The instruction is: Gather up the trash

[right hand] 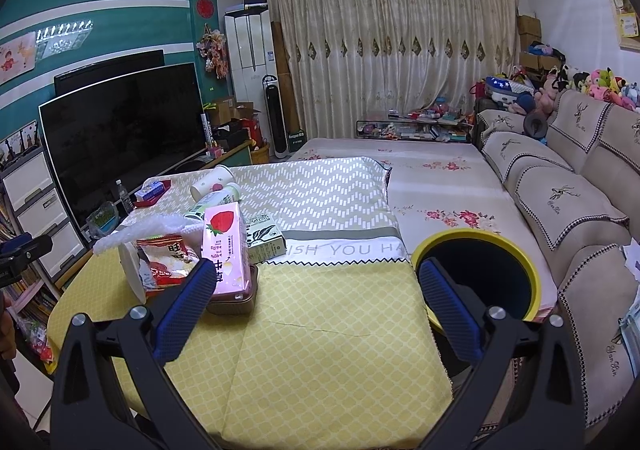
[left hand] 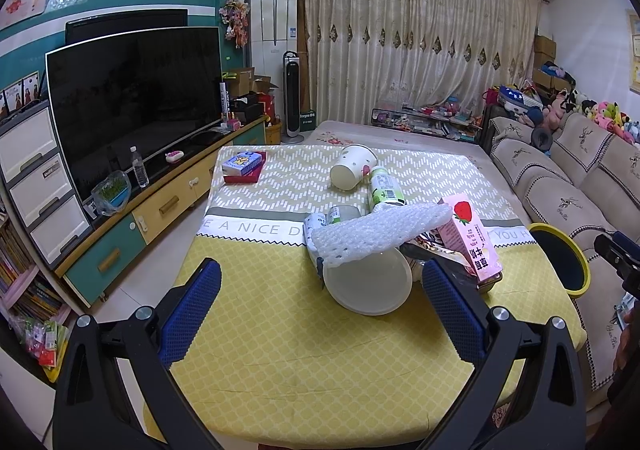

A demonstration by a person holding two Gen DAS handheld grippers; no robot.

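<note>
Trash lies heaped on the yellow-clothed table (left hand: 280,330): a tipped white paper bowl (left hand: 368,282), white foam netting (left hand: 380,230) draped over it, a pink strawberry milk carton (left hand: 472,238), a green-labelled bottle (left hand: 384,186) and a tipped paper cup (left hand: 352,170). My left gripper (left hand: 320,314) is open and empty, just short of the bowl. In the right wrist view I see the pink carton (right hand: 224,250), a red snack packet (right hand: 168,258) and a green tea carton (right hand: 264,238). The right gripper (right hand: 316,310) is open, empty, between the pile and a yellow-rimmed black bin (right hand: 480,274).
A blue box on a red tray (left hand: 244,166) sits at the table's far left corner. A TV (left hand: 132,102) on a low cabinet runs along the left. A sofa (right hand: 580,190) stands on the right, and a floral-covered surface (right hand: 440,186) lies beyond the table.
</note>
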